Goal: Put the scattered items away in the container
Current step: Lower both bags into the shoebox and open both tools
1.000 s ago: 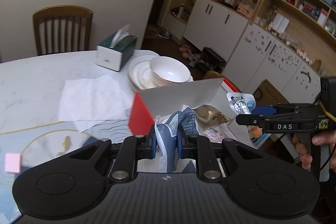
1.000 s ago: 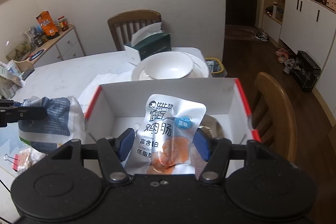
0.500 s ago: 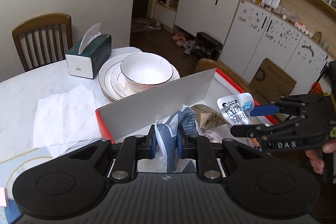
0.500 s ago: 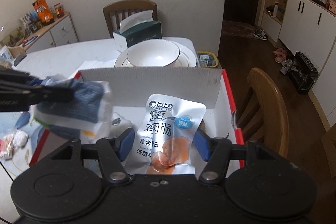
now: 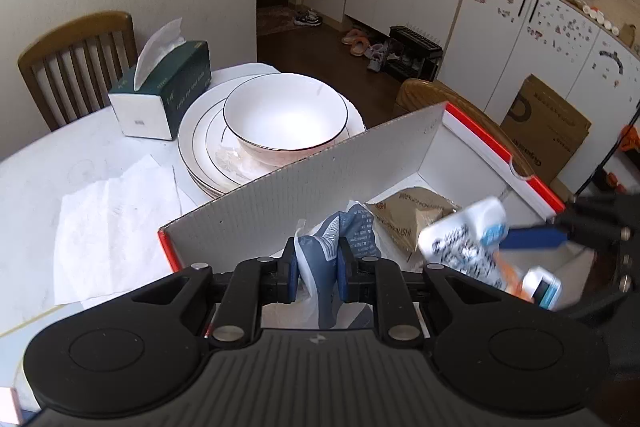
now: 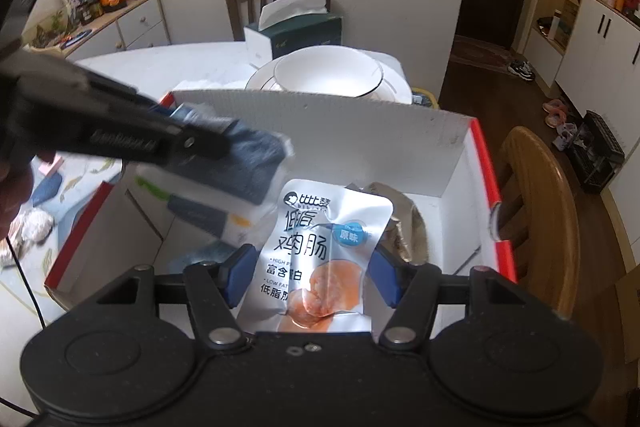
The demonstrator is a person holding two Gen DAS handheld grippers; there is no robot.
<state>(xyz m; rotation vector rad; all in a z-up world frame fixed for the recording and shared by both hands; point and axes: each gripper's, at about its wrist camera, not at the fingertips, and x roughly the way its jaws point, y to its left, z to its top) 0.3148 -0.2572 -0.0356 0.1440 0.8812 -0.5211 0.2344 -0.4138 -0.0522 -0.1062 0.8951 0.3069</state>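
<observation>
Both tongs loaded, held over the open box.

The left tongs (image 5: 318, 269) are seen clamped on a crumpled blue-and-white plastic snack bag (image 5: 328, 259), which is held above the inside of the red-edged white cardboard box (image 5: 320, 179). The right tongs (image 6: 316, 277) are seen closed on a flat silver-white pouch with an orange sausage picture (image 6: 320, 251), gripped by its side edges, also over the box interior. A tan foil packet (image 5: 412, 215) is noted lying on the box floor, near the far right corner. The box is placed on the white marble-look worktop (image 5: 40, 171), just beside a white bowl stacked on white plates (image 5: 284, 115); a dark green tissue box (image 5: 168, 95) and a sheet of white tissue paper (image 5: 116, 227) are recorded beyond and to the left.
</observation>
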